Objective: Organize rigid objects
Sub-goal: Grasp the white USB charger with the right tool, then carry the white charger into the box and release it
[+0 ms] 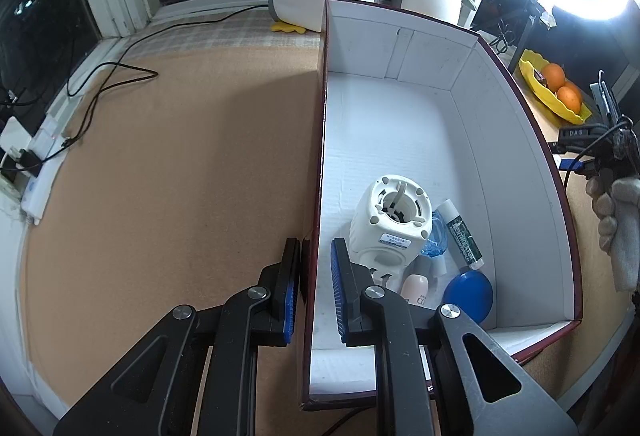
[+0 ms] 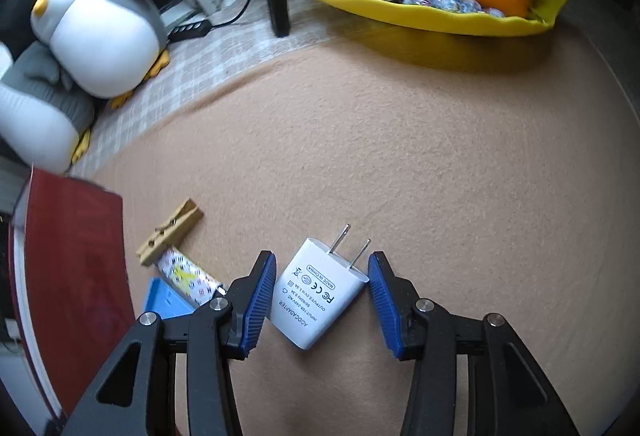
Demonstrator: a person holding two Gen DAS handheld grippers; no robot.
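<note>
Our left gripper (image 1: 316,276) pinched the box (image 1: 532,140) wall; only our right view showed the right gripper (image 2: 322,288), parted around the untouched charger (image 2: 316,296).

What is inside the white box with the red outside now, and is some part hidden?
Inside the box, near its front: a white device, a green-labelled tube, a blue round thing, a clear blue item and a pink bottle. The left gripper covers the front corner.

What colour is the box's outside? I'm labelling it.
Dark red outside the box, white inside; right wrist view shows it best.
</note>
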